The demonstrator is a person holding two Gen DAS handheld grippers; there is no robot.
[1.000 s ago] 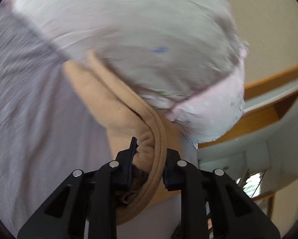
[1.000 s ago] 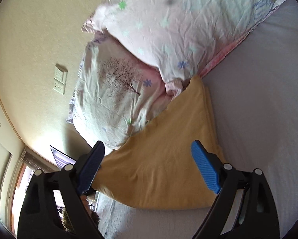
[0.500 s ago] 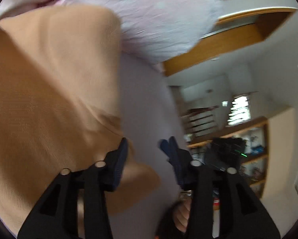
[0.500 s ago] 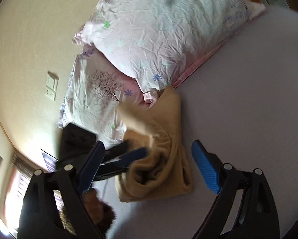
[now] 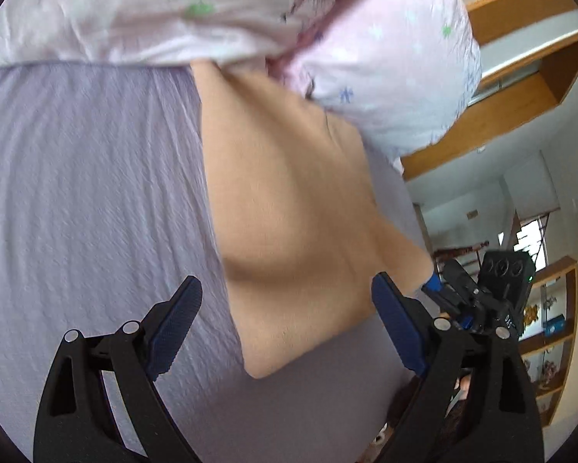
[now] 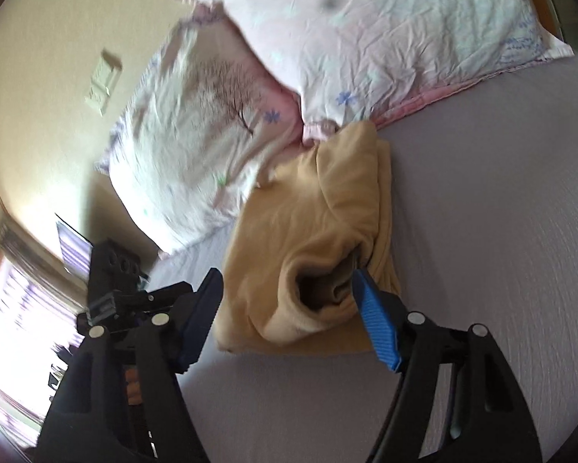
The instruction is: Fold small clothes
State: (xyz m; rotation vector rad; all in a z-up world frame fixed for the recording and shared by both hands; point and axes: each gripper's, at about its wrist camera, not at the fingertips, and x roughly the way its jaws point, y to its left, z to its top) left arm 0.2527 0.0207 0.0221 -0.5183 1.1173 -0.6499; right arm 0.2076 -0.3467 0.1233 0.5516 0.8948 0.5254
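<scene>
The left gripper (image 5: 285,320) has let go of the tan garment (image 5: 289,208) and now hangs with its jaws spread wide and nothing between them. The garment lies in the middle of the left wrist view, on the lilac bed sheet (image 5: 88,193), its far end touching the pink flowered pillows (image 5: 385,77) in the upper part of the frame. That release suggests one fold has been laid down, so the cloth is doubled over rather than spread flat.

A second ago the same jaws were clamped on a bunched edge of the cloth, lifted close to the camera; half a second ago they had already parted beside it.

In the right wrist view the garment (image 6: 316,239) sits at the centre as a thick folded bundle with a rolled opening facing the camera. The right gripper (image 6: 285,316) is open, as before, but it has come much nearer: its right finger (image 6: 374,328) now touches or just overlaps the bundle's near edge, whereas a second ago it hung well above a flat sheet of cloth. The left gripper (image 6: 127,293) shows at the lower left, beside the bundle.

The next fold or a smoothing pass probably follows.
</scene>
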